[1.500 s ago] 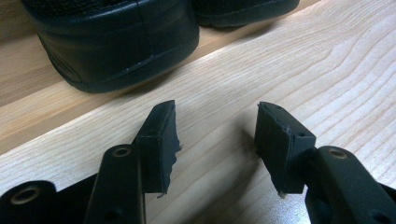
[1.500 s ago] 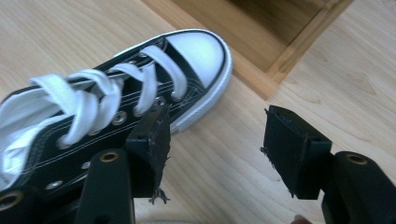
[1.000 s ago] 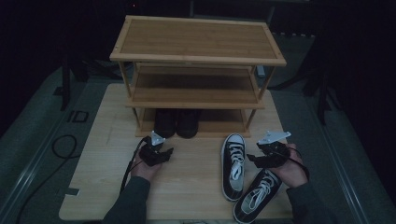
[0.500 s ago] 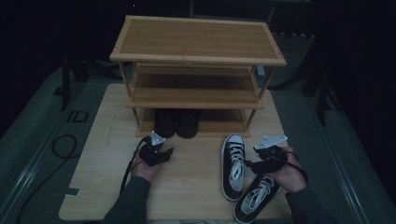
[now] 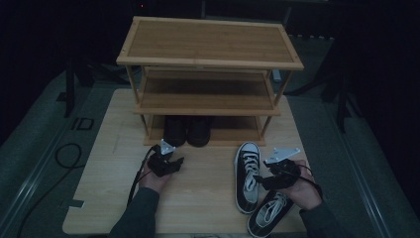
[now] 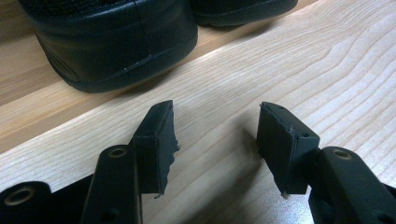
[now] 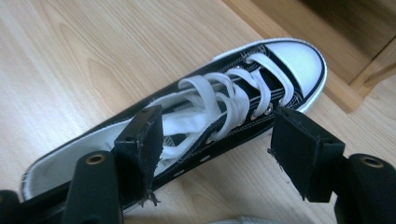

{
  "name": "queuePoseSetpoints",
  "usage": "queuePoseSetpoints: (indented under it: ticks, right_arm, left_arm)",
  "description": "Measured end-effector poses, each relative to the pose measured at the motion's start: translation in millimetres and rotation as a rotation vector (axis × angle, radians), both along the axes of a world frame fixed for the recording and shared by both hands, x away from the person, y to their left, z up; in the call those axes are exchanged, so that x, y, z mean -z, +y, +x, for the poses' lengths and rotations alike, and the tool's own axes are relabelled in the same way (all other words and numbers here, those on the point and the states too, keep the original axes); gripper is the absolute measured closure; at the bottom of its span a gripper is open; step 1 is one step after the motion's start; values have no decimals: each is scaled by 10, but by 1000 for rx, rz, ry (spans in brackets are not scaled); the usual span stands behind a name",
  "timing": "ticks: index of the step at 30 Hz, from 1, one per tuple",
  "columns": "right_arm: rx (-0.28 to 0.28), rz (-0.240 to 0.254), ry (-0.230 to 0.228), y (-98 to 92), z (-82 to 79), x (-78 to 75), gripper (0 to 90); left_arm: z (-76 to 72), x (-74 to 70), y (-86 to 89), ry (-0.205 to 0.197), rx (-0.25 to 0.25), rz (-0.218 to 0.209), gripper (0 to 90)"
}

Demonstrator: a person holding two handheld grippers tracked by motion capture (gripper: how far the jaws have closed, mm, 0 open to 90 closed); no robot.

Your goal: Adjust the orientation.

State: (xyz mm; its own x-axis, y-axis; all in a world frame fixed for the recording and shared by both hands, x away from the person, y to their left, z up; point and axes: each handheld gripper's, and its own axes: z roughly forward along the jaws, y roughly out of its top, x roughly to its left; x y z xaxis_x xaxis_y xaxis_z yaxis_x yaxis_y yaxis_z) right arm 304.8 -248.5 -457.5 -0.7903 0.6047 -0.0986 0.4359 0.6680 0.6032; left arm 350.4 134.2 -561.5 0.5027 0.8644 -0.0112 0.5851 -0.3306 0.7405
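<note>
Sneakers are what we have in hand: two black high-tops with white laces and toe caps on the pale wooden board [image 5: 208, 188], right of centre and in front of the rack. The upright sneaker [image 5: 246, 174] points its toe at the bamboo shoe rack [image 5: 208, 59]; in the right gripper view [image 7: 196, 126] we see it run from lower left to upper right, its heel end cut off behind our left-hand jaw. The second sneaker [image 5: 267, 219] lies nearer us, partly covered by our right hand [image 5: 304, 191] and clipped by the bottom edge of the high view.

Our right gripper [image 5: 270, 179] hovers over the upright sneaker's collar and laces; in its own view [image 7: 217, 140] the jaws stand wide, one over the inner lining, the other over bare board beside the shoe. Whether either pad touches the canvas we cannot tell.

Our left gripper [image 5: 171, 161] rests low on the board, and in its own view [image 6: 217, 140] the jaws are spread with nothing between them but wood grain. Ahead of it a pair of dark shoes [image 6: 112, 42] sits on the rack's bottom shelf, the tops cropped away; in the dim high view they [image 5: 187, 130] are barely more than dark shapes under the shelf.
</note>
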Motion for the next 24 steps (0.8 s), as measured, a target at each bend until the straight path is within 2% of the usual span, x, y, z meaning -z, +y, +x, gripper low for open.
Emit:
queuePoseSetpoints:
  ticks: [4,9,13,15,16,17,18,22,24]
  right_arm:
    - [11,-30,13,45,19,49,361]
    - [18,-109,71,116,55,159,442]
    - [47,-101,129,111,104,216,473]
    - [61,-96,166,121,128,242,537]
    - [61,-96,166,121,128,242,537]
    - [58,-94,191,132,140,257,537]
    - [64,-109,216,166,171,290,598]
    - [77,-122,224,190,190,283,649]
    - [88,-116,210,187,192,271,717]
  left_arm:
    - [0,0,0,0,0,0,471]
    - [0,0,0,0,1,0,470]
    - [0,0,0,0,1,0,469]
    - [0,0,0,0,1,0,469]
    - [0,0,0,0,1,0,469]
    - [0,0,0,0,1,0,469]
    - [0,0,0,0,1,0,469]
    - [1,0,0,0,1,0,469]
    - [0,0,0,0,1,0,469]
